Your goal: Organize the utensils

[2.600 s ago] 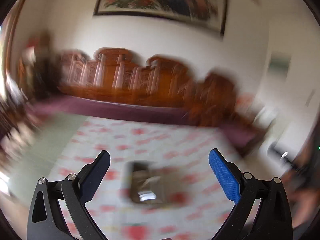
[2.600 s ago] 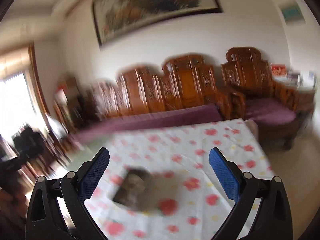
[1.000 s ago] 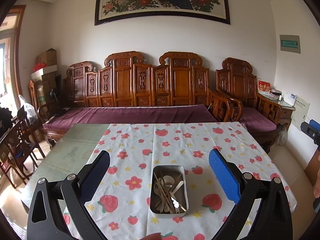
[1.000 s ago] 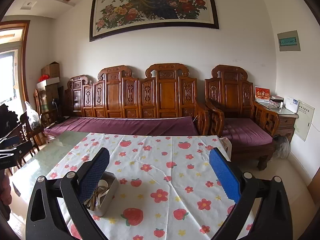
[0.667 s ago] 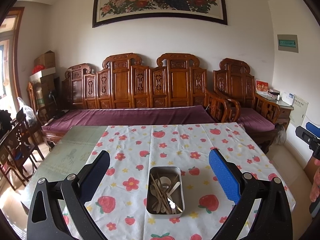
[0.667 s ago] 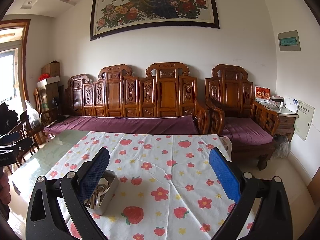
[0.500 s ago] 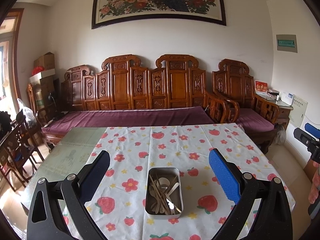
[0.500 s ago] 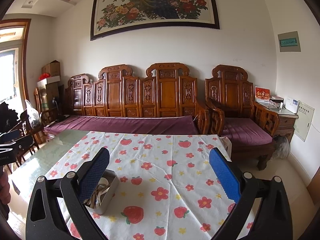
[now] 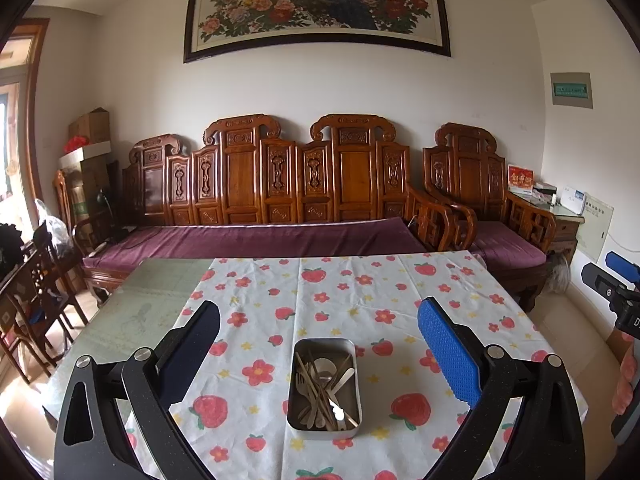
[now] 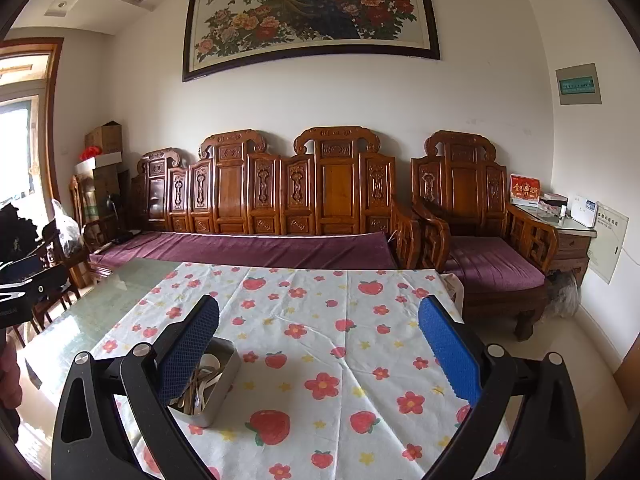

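Observation:
A rectangular metal tray [image 9: 296, 420] sits on the flowered tablecloth [image 9: 340, 292] and holds a loose pile of utensils [image 9: 322, 384]: forks, spoons and chopsticks. My left gripper [image 9: 318, 344] is open and empty, held above the near table edge with the tray straight ahead between its fingers. My right gripper [image 10: 318, 344] is open and empty, further right; in its view the tray [image 10: 218, 396] lies behind the left finger [image 10: 188, 352], partly hidden. The right gripper also shows at the right edge of the left wrist view [image 9: 612, 280].
The tablecloth covers most of a glass-topped table [image 9: 144, 304]; bare glass shows at the left. A carved wooden sofa [image 9: 280, 184] with purple cushions stands behind the table, an armchair [image 10: 480, 216] to its right. Dark wooden chairs [image 9: 28, 300] stand at the left.
The early blur has settled. Over the last second the left view has shifted slightly so the tray sits a little higher and more centred. The right view is almost unchanged.

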Demonstrator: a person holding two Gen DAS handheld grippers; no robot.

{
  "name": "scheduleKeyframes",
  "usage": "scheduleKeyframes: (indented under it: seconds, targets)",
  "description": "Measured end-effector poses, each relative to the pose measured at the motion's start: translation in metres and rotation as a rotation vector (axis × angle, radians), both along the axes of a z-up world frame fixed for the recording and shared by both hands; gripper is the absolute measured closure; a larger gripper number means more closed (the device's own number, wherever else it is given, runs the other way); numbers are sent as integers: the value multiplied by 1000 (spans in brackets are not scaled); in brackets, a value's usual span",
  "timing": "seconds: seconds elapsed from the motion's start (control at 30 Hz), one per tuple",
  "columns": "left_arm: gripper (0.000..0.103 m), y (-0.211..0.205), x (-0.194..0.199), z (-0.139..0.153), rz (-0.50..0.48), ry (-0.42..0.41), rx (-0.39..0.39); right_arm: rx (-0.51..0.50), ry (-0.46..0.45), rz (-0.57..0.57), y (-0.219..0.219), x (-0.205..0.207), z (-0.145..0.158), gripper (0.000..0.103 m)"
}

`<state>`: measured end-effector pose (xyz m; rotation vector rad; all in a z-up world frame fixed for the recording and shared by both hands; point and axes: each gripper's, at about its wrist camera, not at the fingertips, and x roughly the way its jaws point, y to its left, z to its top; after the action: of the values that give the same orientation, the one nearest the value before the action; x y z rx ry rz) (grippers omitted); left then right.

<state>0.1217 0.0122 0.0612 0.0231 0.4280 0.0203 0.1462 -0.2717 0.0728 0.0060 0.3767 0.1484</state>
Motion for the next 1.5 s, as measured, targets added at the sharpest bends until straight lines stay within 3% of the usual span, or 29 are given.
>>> scheduleKeyframes:
  seconds: [1.5]
  targets:
    - [7, -1, -3, 5, 2, -3, -4, -4, 0, 5, 0, -1, 2, 2]
